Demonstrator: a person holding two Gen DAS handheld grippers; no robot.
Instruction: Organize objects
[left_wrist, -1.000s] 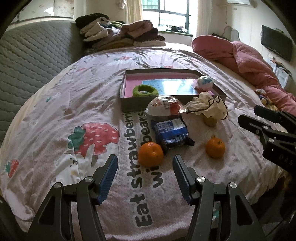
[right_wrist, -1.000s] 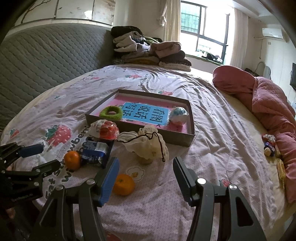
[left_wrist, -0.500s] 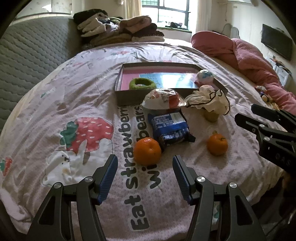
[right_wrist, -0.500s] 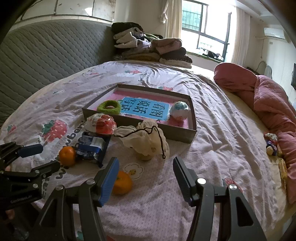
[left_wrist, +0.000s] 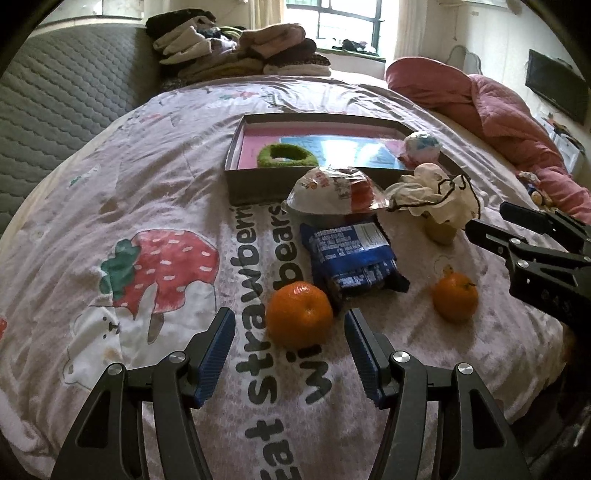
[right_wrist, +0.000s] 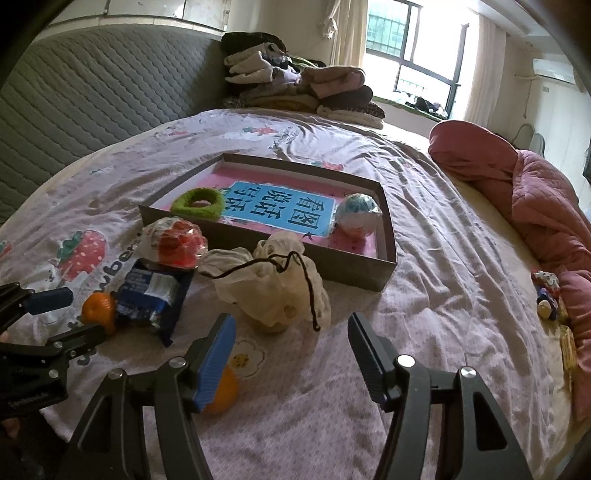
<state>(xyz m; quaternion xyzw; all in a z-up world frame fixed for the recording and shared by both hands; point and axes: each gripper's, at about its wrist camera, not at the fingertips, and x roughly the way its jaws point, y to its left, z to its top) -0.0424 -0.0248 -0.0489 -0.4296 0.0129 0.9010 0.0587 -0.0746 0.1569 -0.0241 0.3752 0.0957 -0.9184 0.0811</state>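
A shallow cardboard box (left_wrist: 255, 190) (right_wrist: 258, 236) lies on the bed with a green ring (left_wrist: 287, 156) (right_wrist: 198, 201) and a pale ball (left_wrist: 422, 146) (right_wrist: 357, 217) inside. In front of it lie a wrapped bowl (left_wrist: 332, 192) (right_wrist: 173, 242), a blue snack pack (left_wrist: 351, 254) (right_wrist: 151, 295), a cream drawstring pouch (left_wrist: 436, 201) (right_wrist: 273, 286) and two oranges. My left gripper (left_wrist: 290, 334) is open, with one orange (left_wrist: 299, 314) (right_wrist: 99, 309) just beyond its fingertips. My right gripper (right_wrist: 291, 339) is open, the second orange (left_wrist: 455, 295) (right_wrist: 223, 393) behind its left finger.
A pink quilt (right_wrist: 535, 199) lies bunched at the right. Folded clothes (right_wrist: 295, 88) are stacked at the bed's far end by the window. A grey padded headboard (right_wrist: 92, 99) runs along the left. Small toys (right_wrist: 546, 295) lie near the right edge.
Both grippers have moved forward and lower toward the objects. The near orange now sits closer between the left fingertips. Both stay open.
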